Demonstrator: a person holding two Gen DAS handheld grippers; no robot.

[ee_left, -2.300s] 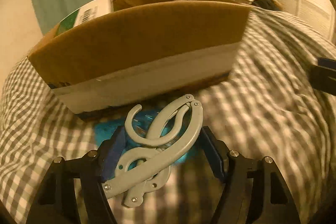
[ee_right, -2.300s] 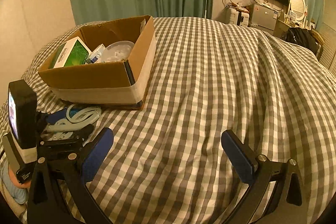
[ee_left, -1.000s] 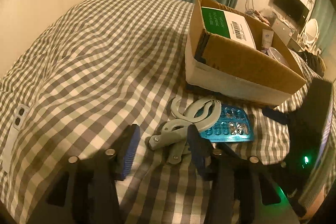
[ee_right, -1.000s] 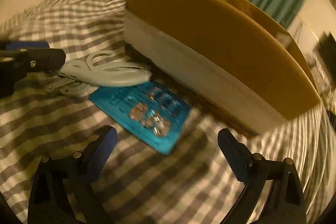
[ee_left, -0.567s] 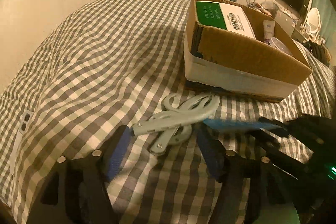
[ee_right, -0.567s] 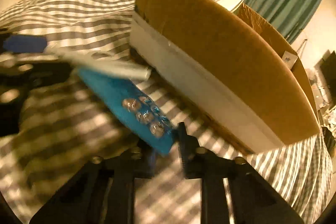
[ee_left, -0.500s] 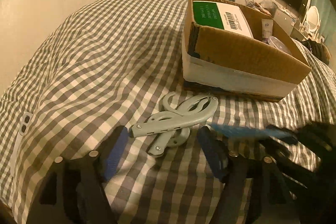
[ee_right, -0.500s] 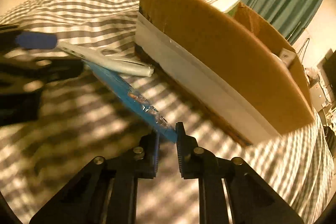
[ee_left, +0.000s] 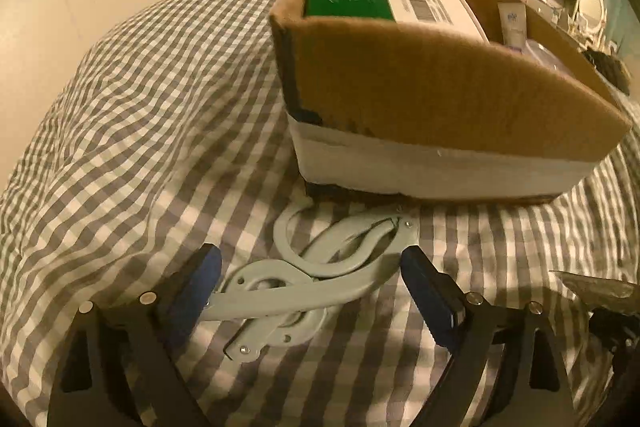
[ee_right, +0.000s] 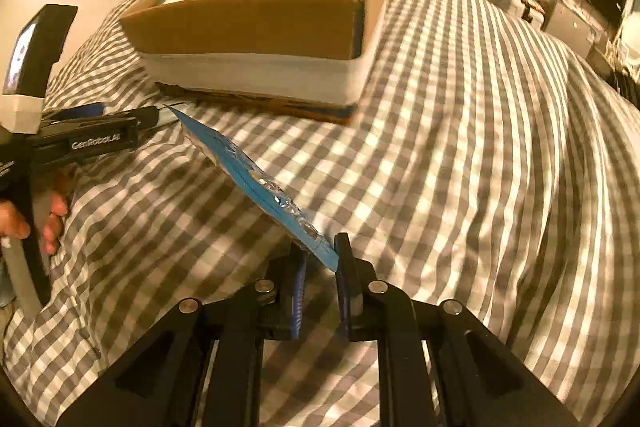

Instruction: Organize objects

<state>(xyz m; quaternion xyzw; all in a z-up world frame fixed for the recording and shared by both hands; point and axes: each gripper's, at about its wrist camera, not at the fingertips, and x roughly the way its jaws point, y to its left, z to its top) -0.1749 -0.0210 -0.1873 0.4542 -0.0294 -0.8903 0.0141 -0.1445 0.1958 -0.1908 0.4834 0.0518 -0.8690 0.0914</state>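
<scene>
Blue blister pack [ee_right: 260, 183] between right gripper [ee_right: 322, 291] fingers [ee_right: 298, 291]

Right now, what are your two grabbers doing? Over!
Left gripper opening around the folding hanger, not gripping. Right gripper shut on blue blister pack, lifted. Cardboard box ahead, nothing blocking.

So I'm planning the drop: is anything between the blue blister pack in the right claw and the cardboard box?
Nothing visible. The blister pack hangs from the right claw over bare checked bedding, short of the cardboard box.
</scene>
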